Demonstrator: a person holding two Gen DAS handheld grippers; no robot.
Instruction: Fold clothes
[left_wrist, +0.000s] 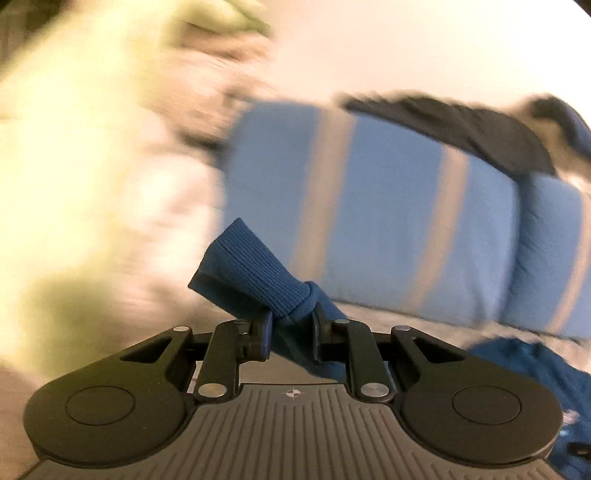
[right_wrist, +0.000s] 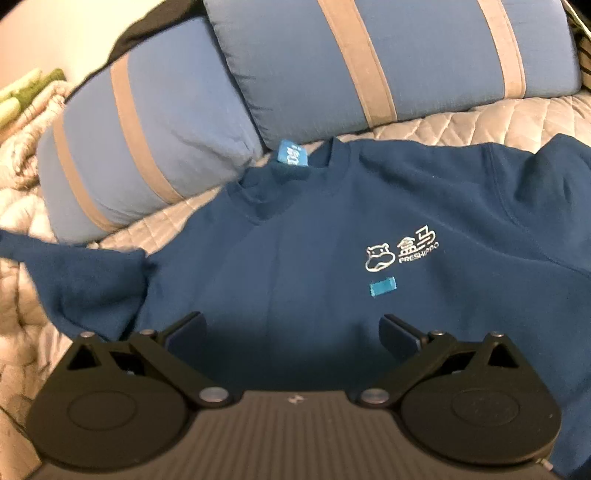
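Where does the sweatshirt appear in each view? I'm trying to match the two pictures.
Left wrist: only parts of the sweatshirt show; its ribbed cuff sits bottom centre, pinched in the left gripper, with more blue cloth at the bottom right edge.
Right wrist: it lies front up across the middle, logo right of centre, beyond the open right gripper.
Shared landmark: the blue striped pillows.

**Left gripper clamped, right gripper spread**

The left gripper (left_wrist: 291, 325) is seen angled downward, its jaws drawn close together and pinched on a ribbed cuff (left_wrist: 251, 280) held between the pads. The right gripper (right_wrist: 293, 328) is held tilted downward, jaws spread wide apart, with nothing gripped between the pads. No hands or sleeves are shown.
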